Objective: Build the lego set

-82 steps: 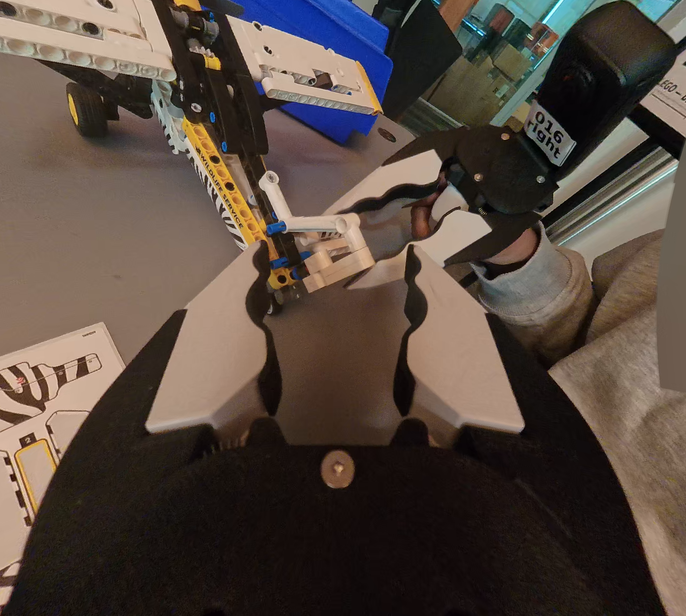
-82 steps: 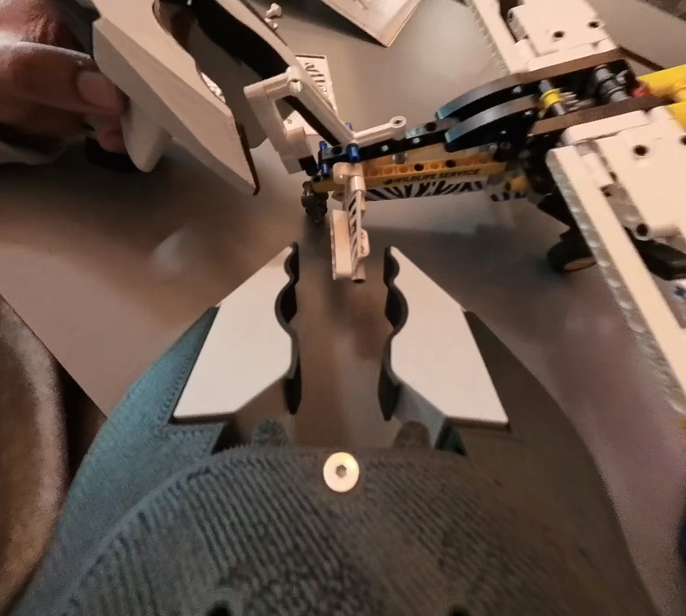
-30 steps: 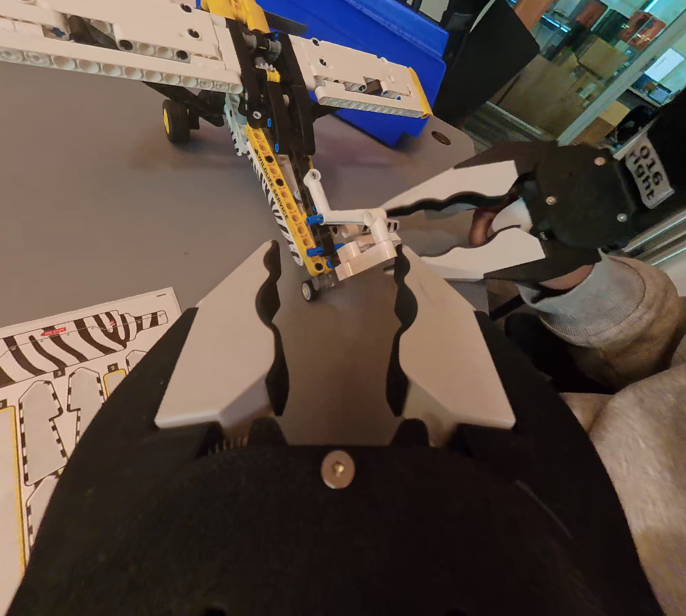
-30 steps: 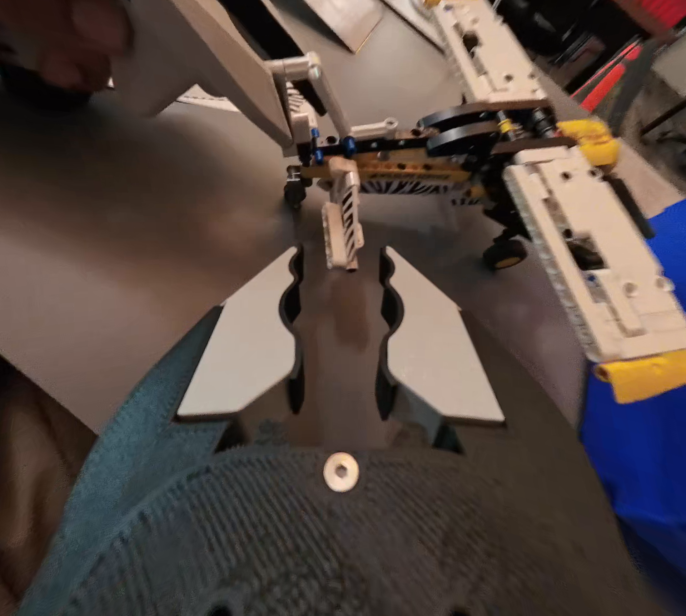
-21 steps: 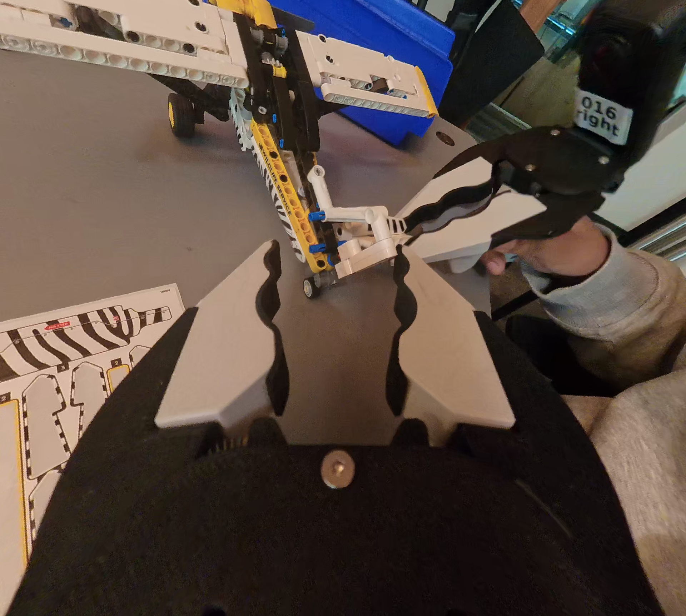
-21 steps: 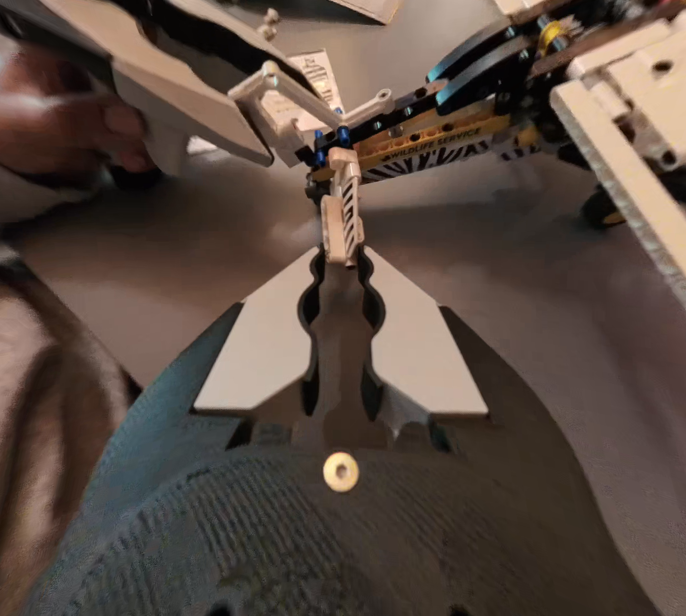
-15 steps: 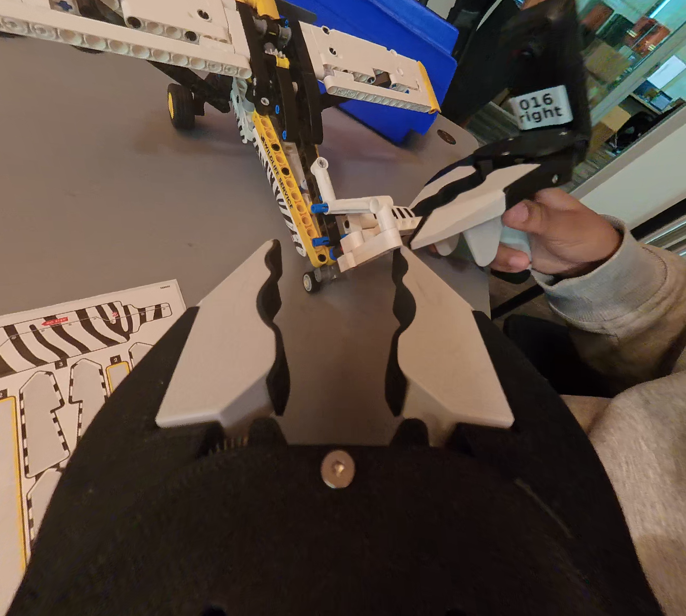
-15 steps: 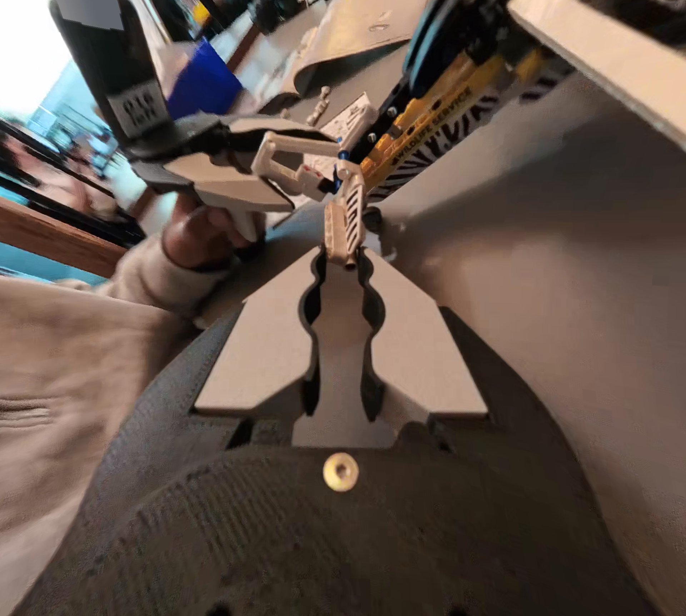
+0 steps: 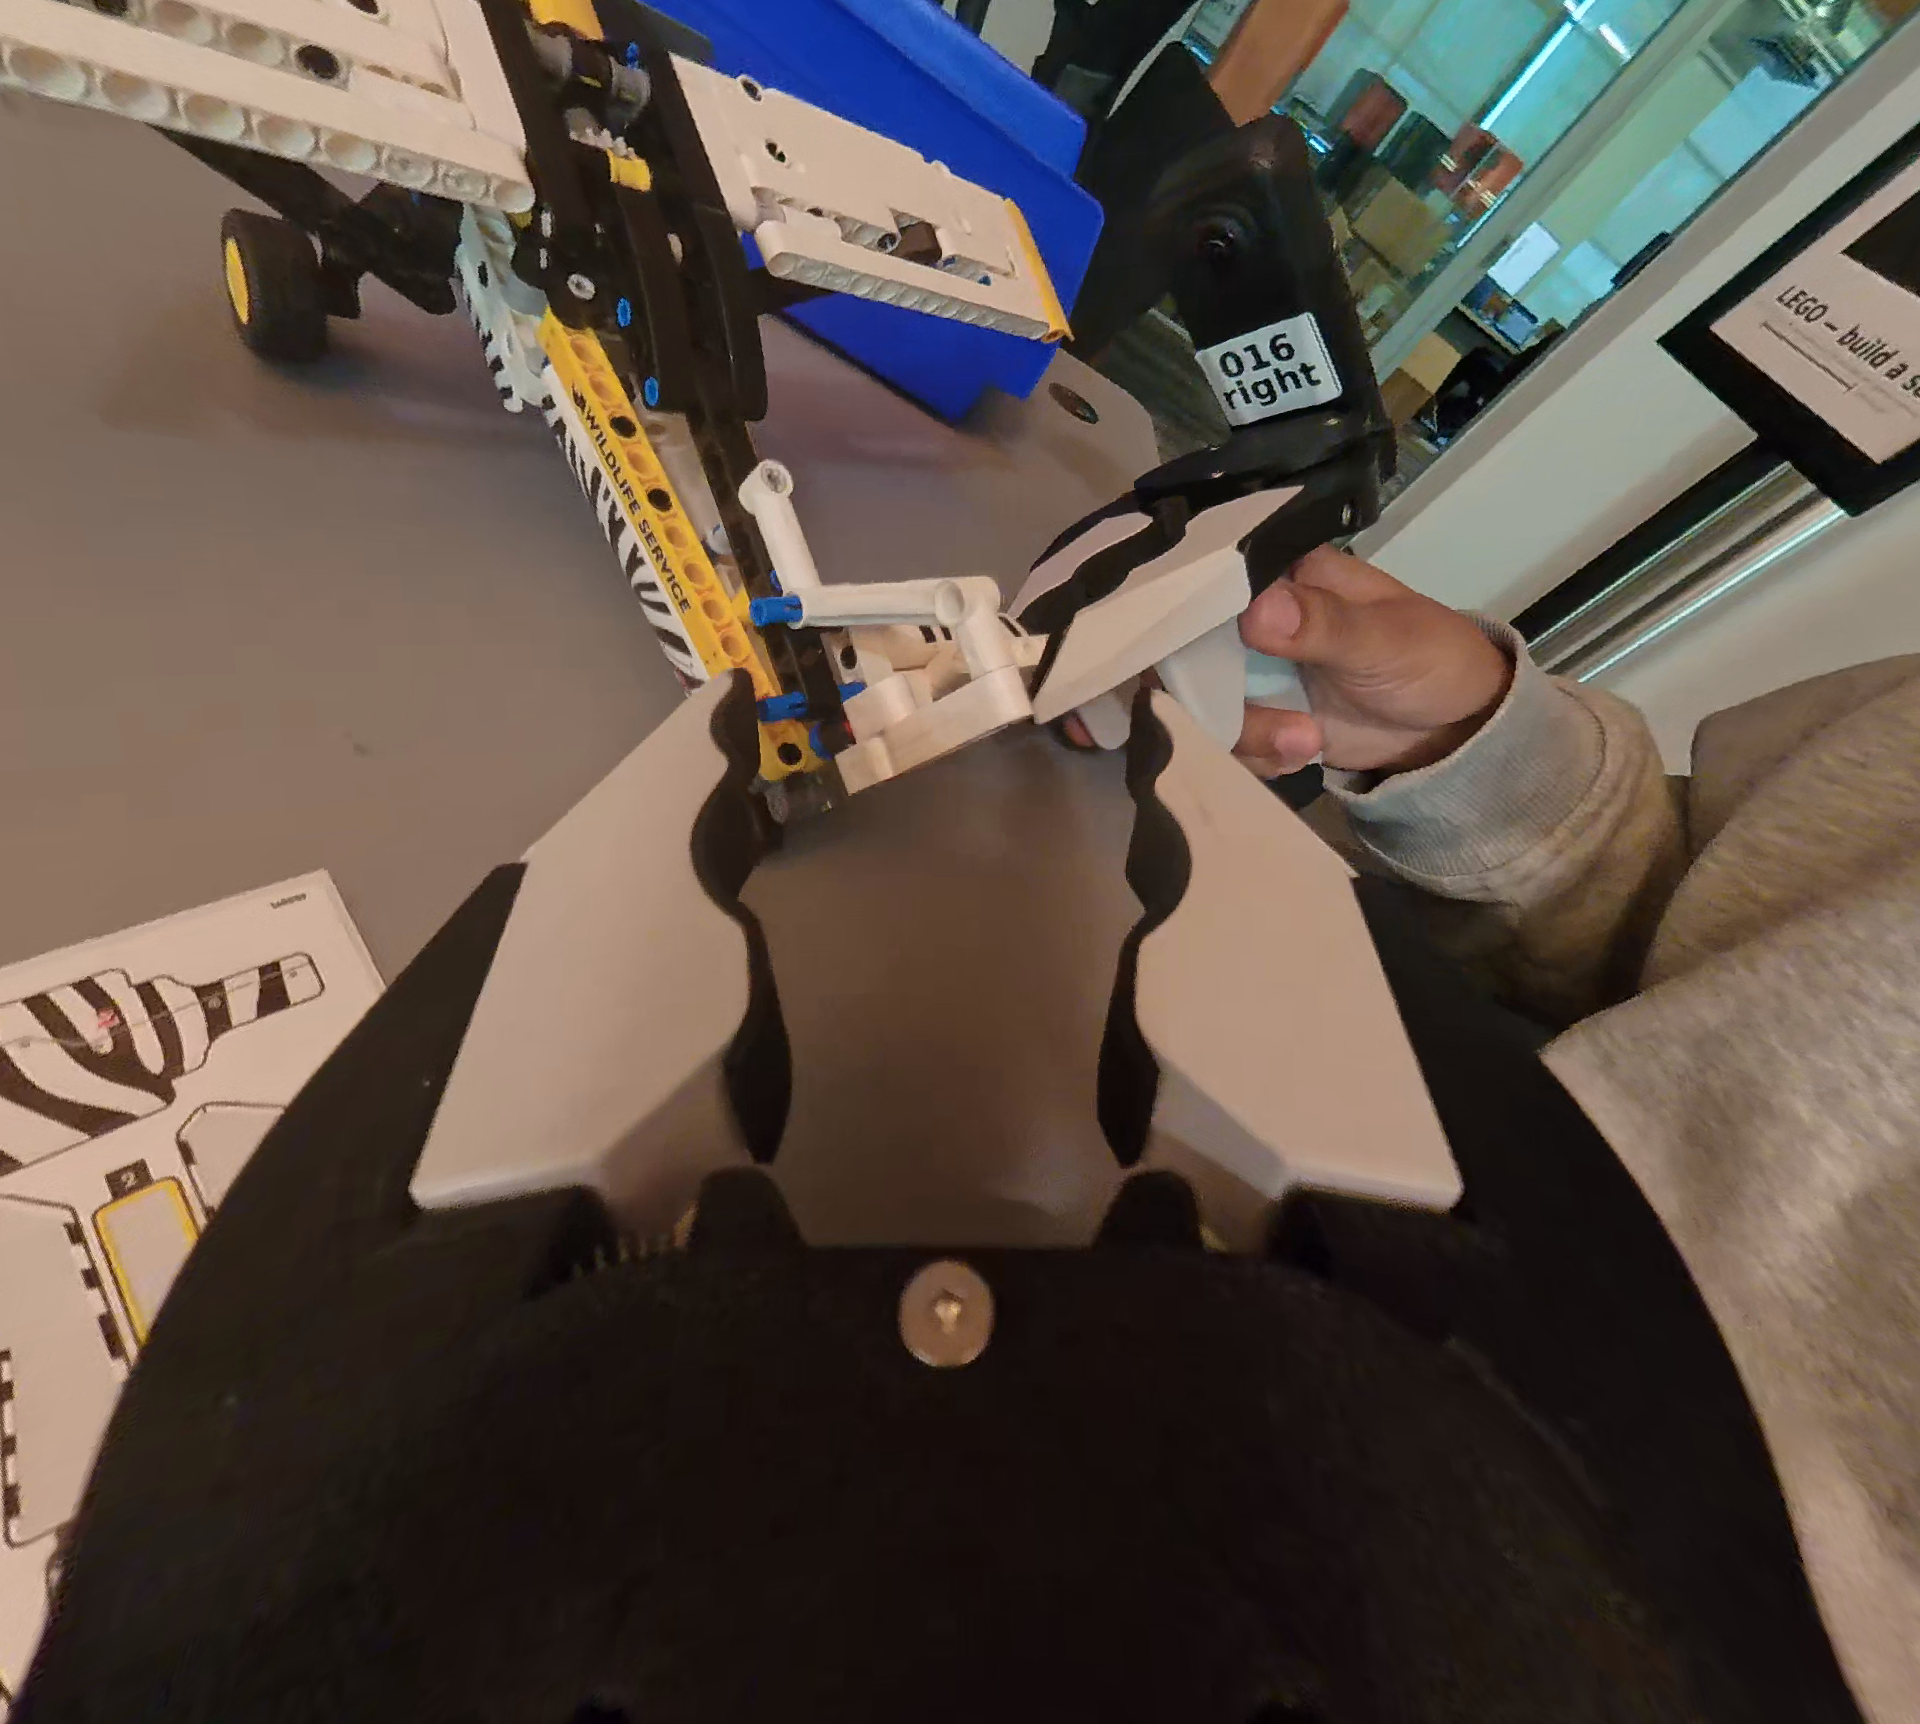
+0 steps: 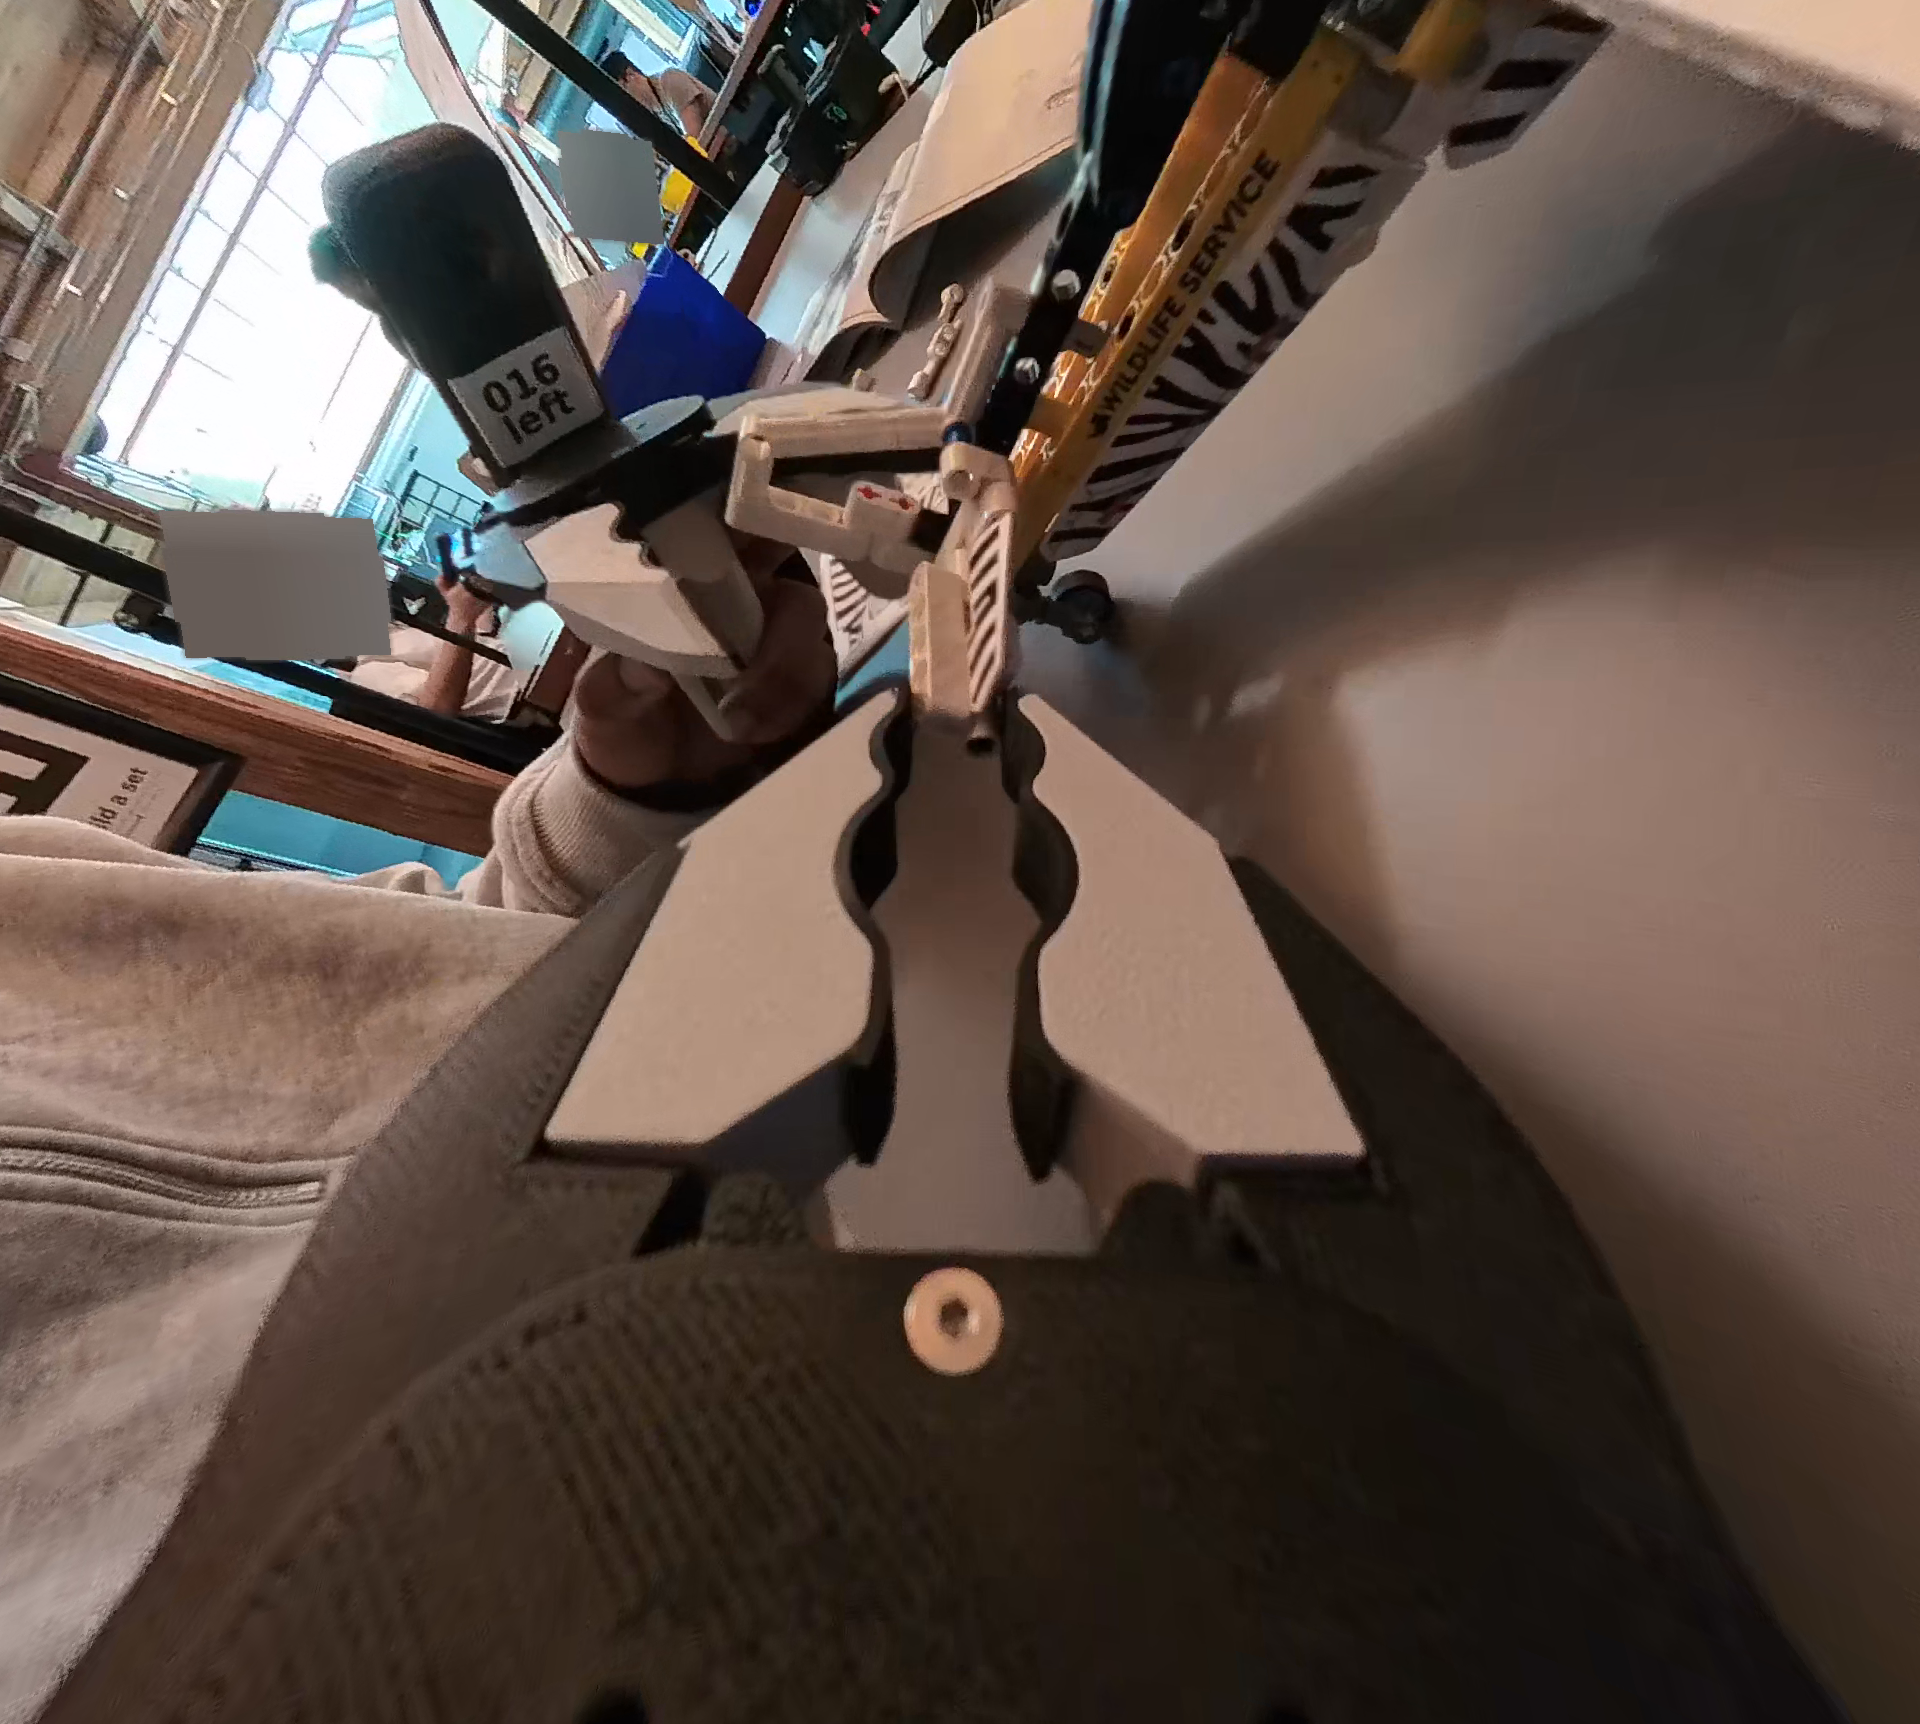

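The lego plane [image 9: 623, 427] stands on the grey table [image 9: 260, 635], with white wings, a yellow beam and zebra stripes. Its tail end [image 9: 914, 698] points toward me. My left gripper [image 9: 940, 729] is open, and the white tail frame lies between its fingertips. My right gripper [image 10: 961, 718] is shut on the zebra-striped white fin panel [image 10: 971, 594] that sticks out from the tail. It is rolled onto its side. It also shows in the left wrist view [image 9: 1101, 625], pinching the tail from the right. The left gripper shows in the right wrist view [image 10: 634, 562] behind the white frame [image 10: 831, 479].
A blue bin [image 9: 790, 12] stands behind the plane. A zebra sticker sheet [image 9: 156, 1051] lies at the near left. An open instruction booklet [image 10: 997, 147] lies farther back. A hand in a grey sleeve [image 9: 1455, 781] holds the right gripper at the table edge. My two grippers' fingertips are within a few centimetres of each other.
My right gripper closed on the striped fin panel and rolled onto its side. My left gripper stayed open and moved in around the tail end.
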The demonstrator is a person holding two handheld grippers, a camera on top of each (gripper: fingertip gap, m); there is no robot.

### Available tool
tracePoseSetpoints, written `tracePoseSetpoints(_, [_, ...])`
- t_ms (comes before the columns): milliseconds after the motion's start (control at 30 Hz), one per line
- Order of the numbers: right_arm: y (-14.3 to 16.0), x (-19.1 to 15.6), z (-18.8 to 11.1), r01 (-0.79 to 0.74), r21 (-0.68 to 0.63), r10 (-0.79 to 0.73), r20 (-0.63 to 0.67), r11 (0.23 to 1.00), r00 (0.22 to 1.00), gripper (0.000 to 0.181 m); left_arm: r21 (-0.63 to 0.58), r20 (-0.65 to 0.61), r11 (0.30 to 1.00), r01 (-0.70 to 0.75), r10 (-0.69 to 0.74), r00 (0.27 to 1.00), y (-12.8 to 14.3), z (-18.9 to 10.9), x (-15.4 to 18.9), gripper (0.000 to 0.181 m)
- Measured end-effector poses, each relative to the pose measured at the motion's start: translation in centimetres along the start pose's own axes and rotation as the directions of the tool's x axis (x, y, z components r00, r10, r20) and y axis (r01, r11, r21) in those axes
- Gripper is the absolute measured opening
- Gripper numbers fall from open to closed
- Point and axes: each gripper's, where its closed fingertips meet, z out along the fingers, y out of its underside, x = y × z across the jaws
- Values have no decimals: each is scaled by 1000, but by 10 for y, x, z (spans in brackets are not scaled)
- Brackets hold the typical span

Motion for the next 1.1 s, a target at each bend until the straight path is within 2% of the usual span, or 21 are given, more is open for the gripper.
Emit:
tracePoseSetpoints(467, [-1,4,1,100,-56,-102,-28,993,994,15,-24,14,999,-35,35,999,2,6,2,68])
tracePoseSetpoints(900, [1,8,1,343,-124,-358,-132,931,924,14,-20,22,999,-35,35,999,2,6,1,66])
tracePoseSetpoints(1100, [-1,7,1,322,-113,-333,-99,940,938,14,-7,15,1000,-16,16,1000,-2,7,-2,69])
